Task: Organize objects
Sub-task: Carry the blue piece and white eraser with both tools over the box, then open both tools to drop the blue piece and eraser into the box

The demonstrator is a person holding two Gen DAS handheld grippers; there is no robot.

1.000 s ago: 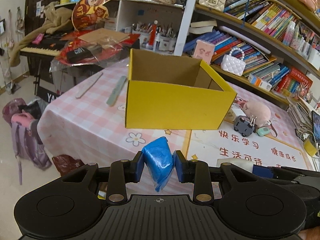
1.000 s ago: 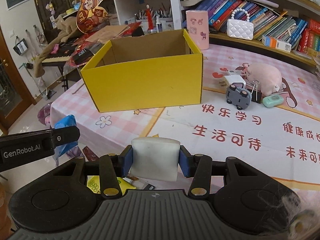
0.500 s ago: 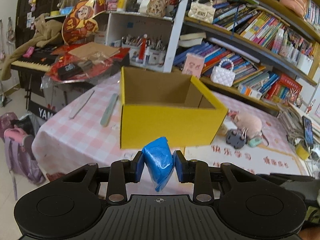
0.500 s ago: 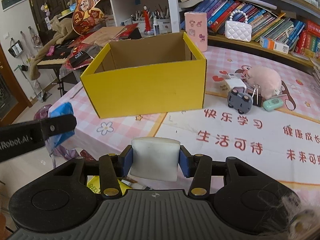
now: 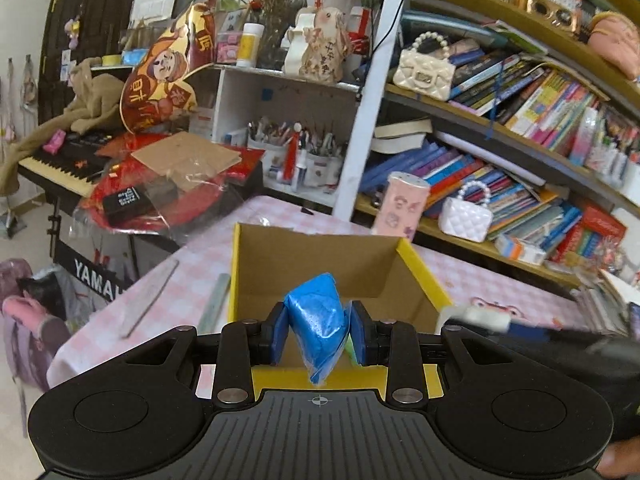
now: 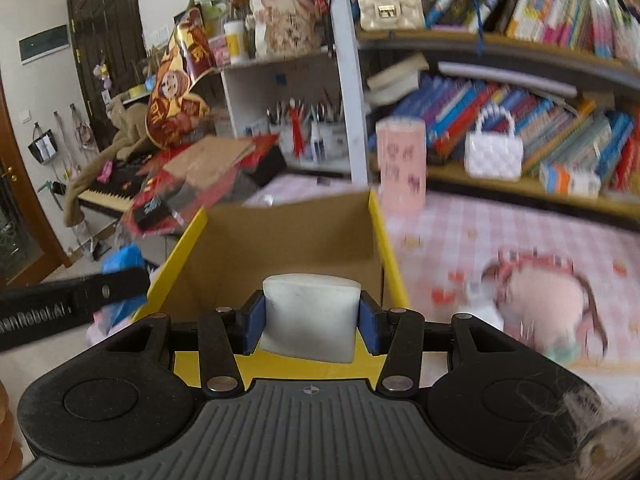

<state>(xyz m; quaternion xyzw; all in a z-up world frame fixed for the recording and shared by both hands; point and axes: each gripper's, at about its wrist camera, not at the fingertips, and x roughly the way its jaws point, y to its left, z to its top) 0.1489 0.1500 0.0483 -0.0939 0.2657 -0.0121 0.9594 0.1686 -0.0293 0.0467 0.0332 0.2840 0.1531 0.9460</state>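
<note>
One yellow box [image 5: 420, 276] sits on the bench [image 6: 500, 220]; its floor is hidden. The left tool [image 5: 318, 330] squeezes one blue packet [image 5: 318, 320] and the right tool [image 6: 310, 322] squeezes one white block [image 6: 310, 316], both above the box's near edge.

Cluttered room: curved bookshelves [image 5: 520, 128] packed with books, white cubby shelf [image 5: 280, 96], keyboard piano [image 5: 60, 164] at left, dark door [image 6: 108, 40], pale walls [image 6: 36, 8], counter [image 6: 480, 232] in pink checked cloth, daylight.
</note>
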